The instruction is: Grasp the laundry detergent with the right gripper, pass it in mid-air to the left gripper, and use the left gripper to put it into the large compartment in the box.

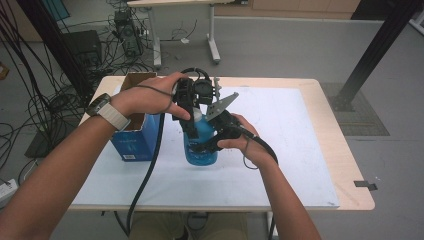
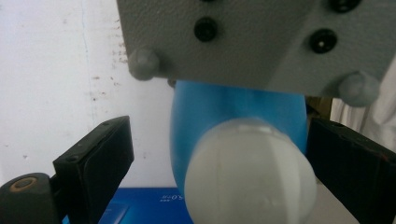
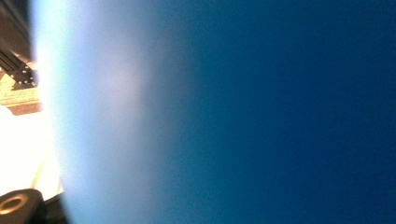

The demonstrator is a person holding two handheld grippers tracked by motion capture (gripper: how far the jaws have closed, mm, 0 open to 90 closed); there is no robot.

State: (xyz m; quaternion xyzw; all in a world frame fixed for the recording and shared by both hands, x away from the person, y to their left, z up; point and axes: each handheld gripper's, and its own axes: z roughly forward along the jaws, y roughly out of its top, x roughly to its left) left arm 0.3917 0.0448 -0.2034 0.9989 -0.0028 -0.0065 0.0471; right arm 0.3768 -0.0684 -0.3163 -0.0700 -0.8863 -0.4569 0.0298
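Left of both grippers, an open blue box [image 1: 134, 137] stood on the white mat [image 1: 300, 150]; print on its front was too small to read. Beside it the left gripper [image 1: 192, 120] pointed down over a blue bottle [image 1: 201, 145] near the table's middle. From above, its jaws were hidden by the hand [image 1: 150, 100]; the left gripper view showed them spread apart, one on each side of the bottle's white cap [image 2: 247, 172], neither clearly touching it. That view also caught the grey plate [image 2: 261, 42] of the right gripper [image 1: 210, 145], which met the bottle's right side. The right gripper view held a blurred blue surface, so its jaw spread could not be told.
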